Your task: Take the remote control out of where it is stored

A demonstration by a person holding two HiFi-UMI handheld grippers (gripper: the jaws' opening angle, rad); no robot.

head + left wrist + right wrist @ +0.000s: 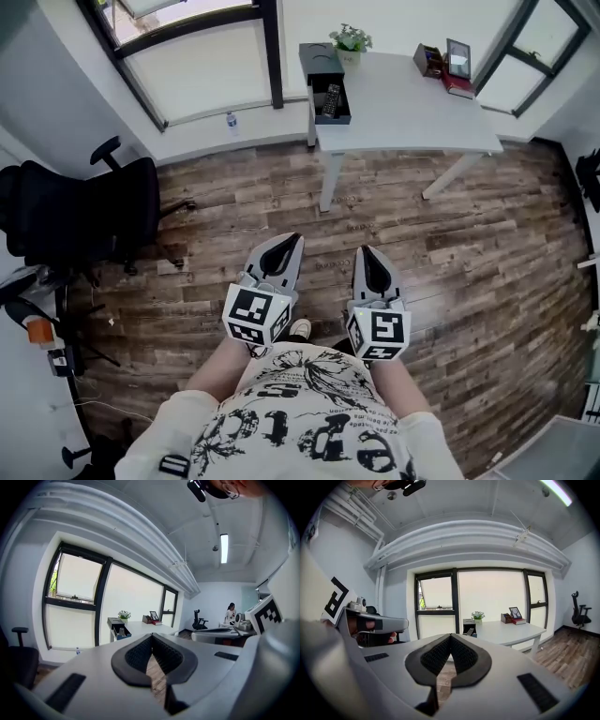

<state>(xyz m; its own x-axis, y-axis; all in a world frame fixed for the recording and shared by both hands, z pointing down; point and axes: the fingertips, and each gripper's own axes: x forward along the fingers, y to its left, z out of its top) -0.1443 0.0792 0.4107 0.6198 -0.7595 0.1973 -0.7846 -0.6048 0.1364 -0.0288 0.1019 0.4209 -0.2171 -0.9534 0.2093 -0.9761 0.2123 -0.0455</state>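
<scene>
The black remote control [330, 100] lies in an open black drawer box [325, 67] at the left end of a white desk [412, 108] across the room. It also shows small in the right gripper view as the remote [470, 631], and the box [116, 624] appears in the left gripper view. My left gripper [295, 238] and right gripper [364, 251] are held side by side close to my body, far from the desk and pointing toward it. Both are shut, their pads meeting, with nothing between them. The same holds for the left gripper [152, 636] and the right gripper [450, 636] in their own views.
A potted plant [350, 39] stands behind the box; a photo frame [457, 56] and books [457, 86] sit at the desk's far right. A black office chair [89, 211] is at the left, a water bottle [231, 120] by the window wall. Wooden floor [450, 244] lies between me and the desk.
</scene>
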